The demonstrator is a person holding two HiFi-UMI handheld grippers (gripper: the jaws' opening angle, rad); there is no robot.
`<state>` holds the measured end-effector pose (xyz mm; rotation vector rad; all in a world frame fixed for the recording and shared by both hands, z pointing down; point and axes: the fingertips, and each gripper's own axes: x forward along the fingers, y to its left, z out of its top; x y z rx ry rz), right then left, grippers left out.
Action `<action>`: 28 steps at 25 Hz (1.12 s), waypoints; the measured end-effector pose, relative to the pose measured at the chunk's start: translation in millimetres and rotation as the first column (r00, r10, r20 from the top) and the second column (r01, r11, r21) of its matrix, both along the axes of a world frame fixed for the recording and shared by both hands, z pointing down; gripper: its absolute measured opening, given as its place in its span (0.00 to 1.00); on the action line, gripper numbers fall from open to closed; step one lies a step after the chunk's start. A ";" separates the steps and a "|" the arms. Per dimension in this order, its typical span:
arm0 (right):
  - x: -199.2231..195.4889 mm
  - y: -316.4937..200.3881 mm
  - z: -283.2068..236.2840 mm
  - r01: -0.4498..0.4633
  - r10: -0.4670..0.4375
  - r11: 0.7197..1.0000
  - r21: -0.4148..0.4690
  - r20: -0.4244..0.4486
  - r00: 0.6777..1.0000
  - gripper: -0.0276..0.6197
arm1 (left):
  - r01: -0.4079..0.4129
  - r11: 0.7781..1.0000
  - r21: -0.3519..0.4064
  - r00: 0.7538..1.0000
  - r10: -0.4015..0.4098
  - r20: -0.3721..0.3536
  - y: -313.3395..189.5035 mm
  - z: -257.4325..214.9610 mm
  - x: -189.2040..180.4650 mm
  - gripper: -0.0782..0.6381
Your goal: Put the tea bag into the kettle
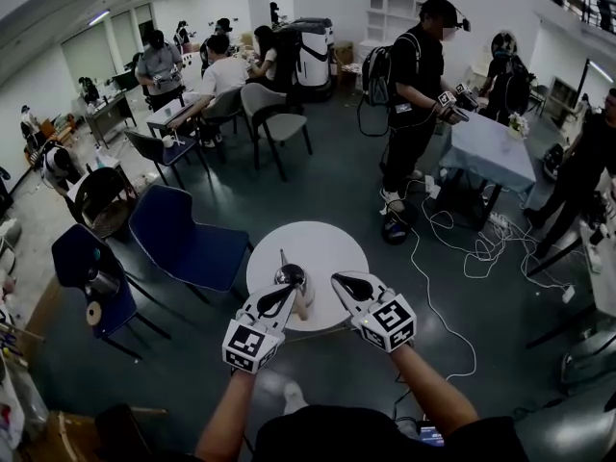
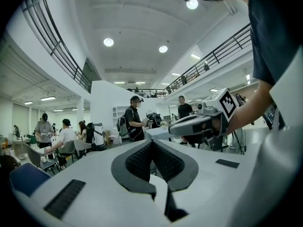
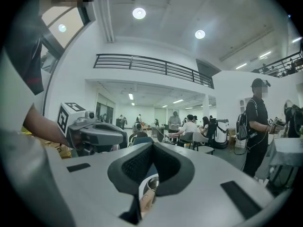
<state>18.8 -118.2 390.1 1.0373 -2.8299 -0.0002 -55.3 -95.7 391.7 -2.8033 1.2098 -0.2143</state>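
- Round white table [image 1: 327,243] is carrying the silver kettle [image 1: 292,277] slightly toward 9 o'clock of its middle.
- Left gripper [image 1: 287,295] is hovering at the kettle's 6 o'clock edge, jaws pressed together, pinching nothing.
- Right gripper [image 1: 345,282] is hanging at the kettle's 3 o'clock, jaws likewise pressed together, empty.
- Blue chair [image 1: 188,239] is standing at the table's 9 o'clock.

Head view steeply down on round table [image 1: 322,243], claw views level, sharing hall
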 end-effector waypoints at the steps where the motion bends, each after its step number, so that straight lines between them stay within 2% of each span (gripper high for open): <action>1: 4.5 5.9 -0.3 0.002 -0.002 1.000 0.000 0.002 1.000 0.07 | -0.001 1.000 0.002 1.000 0.001 0.003 6.5 -0.2 5.1 0.13; 15: 52.9 74.5 1.7 0.044 -0.044 0.999 0.010 0.023 0.999 0.07 | 0.041 0.999 0.015 0.999 -0.041 0.017 77.8 1.1 53.2 0.13; 22: 64.1 93.8 6.2 0.057 -0.057 0.998 0.005 0.027 0.998 0.07 | 0.047 0.999 -0.015 0.996 -0.048 -0.080 98.6 -2.9 64.2 0.13; 28: 79.7 109.0 14.1 0.060 -0.060 0.998 -0.011 0.032 0.998 0.07 | 0.066 0.998 -0.014 0.994 -0.067 -0.087 112.6 3.3 82.7 0.13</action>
